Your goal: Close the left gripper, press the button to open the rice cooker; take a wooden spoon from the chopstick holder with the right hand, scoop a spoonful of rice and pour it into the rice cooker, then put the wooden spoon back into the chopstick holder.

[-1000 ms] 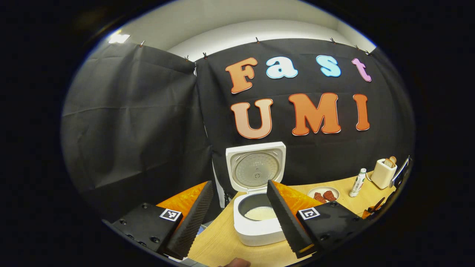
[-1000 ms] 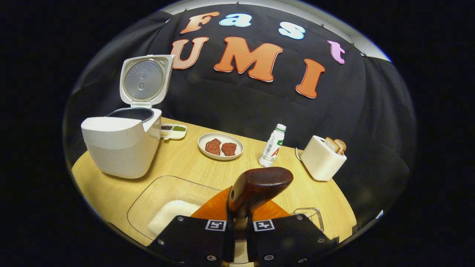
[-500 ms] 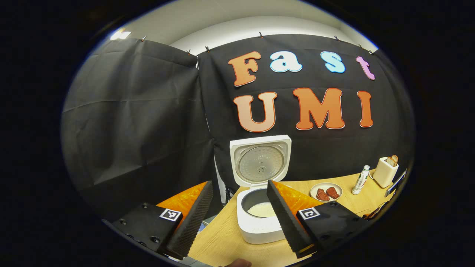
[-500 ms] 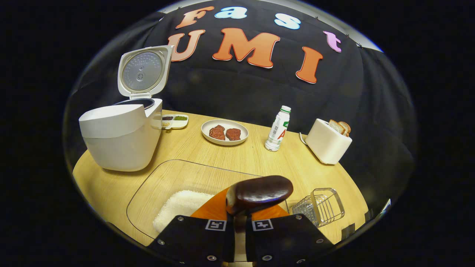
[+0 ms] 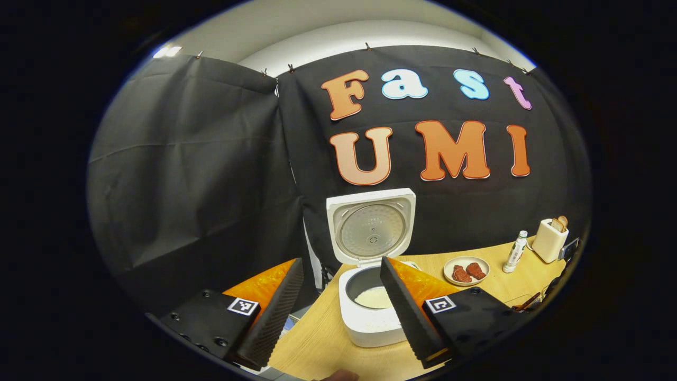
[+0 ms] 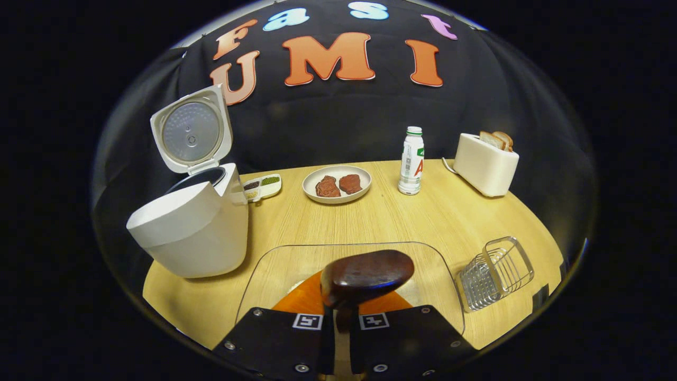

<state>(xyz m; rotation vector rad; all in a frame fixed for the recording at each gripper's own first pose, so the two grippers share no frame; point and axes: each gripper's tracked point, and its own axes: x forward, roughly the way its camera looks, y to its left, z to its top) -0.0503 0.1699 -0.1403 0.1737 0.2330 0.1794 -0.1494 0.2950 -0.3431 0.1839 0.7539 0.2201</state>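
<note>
In the left gripper view, the left hand-held gripper [image 5: 338, 312] is seen with its fingers spread apart and nothing between them. The white rice cooker with its lid raised [image 5: 372, 275] stands just beyond them on the light wooden table [image 5: 317, 344], white rice showing in its pot. Against half a second ago, the cooker is seen slightly farther off; the gap between the fingers is unchanged.

In the right gripper view, the right hand-held gripper [image 6: 341, 338] is clamped on the dark brown wooden spoon [image 6: 366, 272], whose bowl is held over the clear plastic tray [image 6: 439, 275]. The wire chopstick holder [image 6: 496, 272] lies to the right, the cooker to the left. Since the earlier frame the view has swung right, so the holder is seen whole. The tray's rice is largely hidden behind the spoon and gripper, and whether the spoon carries rice cannot be told.
</note>
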